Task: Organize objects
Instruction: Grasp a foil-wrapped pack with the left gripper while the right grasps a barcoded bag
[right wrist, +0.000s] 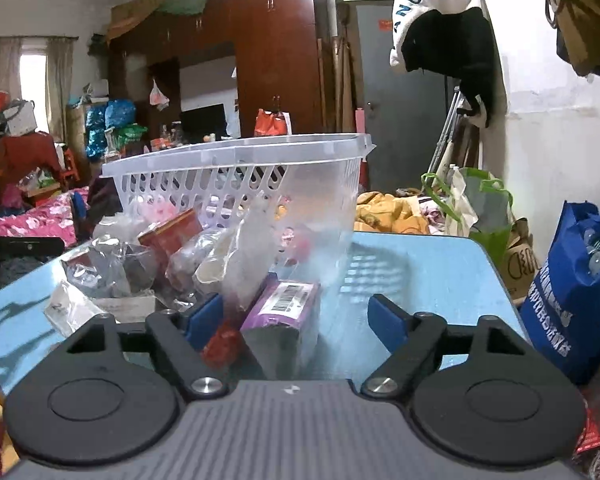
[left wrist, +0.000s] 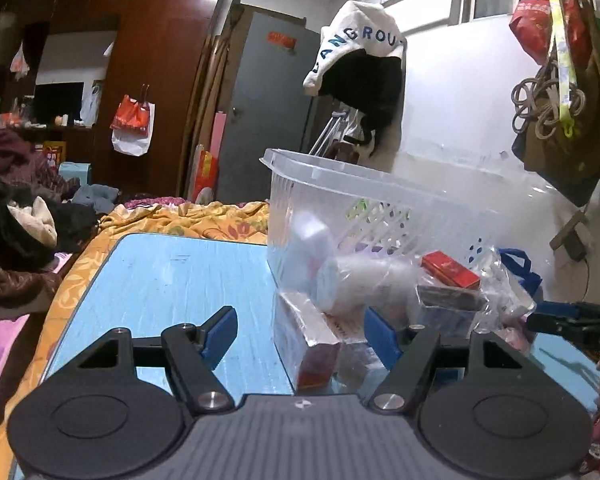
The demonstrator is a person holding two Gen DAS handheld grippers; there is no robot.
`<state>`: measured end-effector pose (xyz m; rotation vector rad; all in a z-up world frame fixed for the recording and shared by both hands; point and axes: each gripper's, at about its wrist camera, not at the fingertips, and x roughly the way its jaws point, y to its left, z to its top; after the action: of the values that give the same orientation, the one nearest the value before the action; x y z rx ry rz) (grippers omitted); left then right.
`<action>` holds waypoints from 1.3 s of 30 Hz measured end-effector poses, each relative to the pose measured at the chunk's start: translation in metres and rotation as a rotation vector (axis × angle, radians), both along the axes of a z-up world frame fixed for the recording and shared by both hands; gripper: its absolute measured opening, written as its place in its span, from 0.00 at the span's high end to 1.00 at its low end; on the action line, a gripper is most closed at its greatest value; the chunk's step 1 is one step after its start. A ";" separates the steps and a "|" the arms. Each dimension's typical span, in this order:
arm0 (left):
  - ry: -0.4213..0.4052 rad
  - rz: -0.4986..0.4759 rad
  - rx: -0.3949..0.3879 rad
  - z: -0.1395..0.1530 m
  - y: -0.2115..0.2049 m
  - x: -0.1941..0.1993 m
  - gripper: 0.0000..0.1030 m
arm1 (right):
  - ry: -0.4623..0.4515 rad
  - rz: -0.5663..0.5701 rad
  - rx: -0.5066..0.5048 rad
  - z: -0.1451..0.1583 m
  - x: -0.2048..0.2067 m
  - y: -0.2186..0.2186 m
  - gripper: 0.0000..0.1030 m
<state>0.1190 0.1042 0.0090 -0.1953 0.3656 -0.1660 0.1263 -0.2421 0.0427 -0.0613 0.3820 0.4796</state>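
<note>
A clear plastic basket [left wrist: 340,170] [right wrist: 236,156] stands tilted on the blue table [left wrist: 172,276] [right wrist: 428,276]. Loose items lie heaped at its near side. My left gripper [left wrist: 300,334] is open, and a silver box with a red end [left wrist: 306,332] lies between its fingers, well clear of the left pad. Behind the box are crumpled clear bags [left wrist: 364,276] and a red box [left wrist: 450,268]. My right gripper [right wrist: 296,316] is open around a purple barcoded box [right wrist: 286,306], and a small red item [right wrist: 220,344] lies by its left finger. Its right pad touches nothing.
The right gripper's tip [left wrist: 568,318] shows at the left wrist view's right edge. A blue shopping bag [right wrist: 572,292] stands by the table's right side. Bedding and clothes [left wrist: 188,216] surround the table. Bags and a cap hang on the wall [left wrist: 452,92].
</note>
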 end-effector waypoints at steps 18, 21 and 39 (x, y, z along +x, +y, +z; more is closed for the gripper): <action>0.095 0.083 0.064 -0.006 -0.015 0.017 0.35 | -0.025 -0.015 -0.060 -0.006 -0.008 0.004 0.60; 0.114 0.092 0.091 -0.006 -0.019 0.019 0.35 | -0.009 -0.005 -0.078 -0.006 -0.006 0.006 0.57; 0.017 0.060 0.065 -0.003 -0.018 0.002 0.70 | -0.084 -0.032 0.063 -0.005 -0.017 -0.014 0.58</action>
<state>0.1208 0.0867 0.0060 -0.1431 0.3808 -0.0931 0.1096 -0.2557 0.0381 -0.0147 0.2848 0.4557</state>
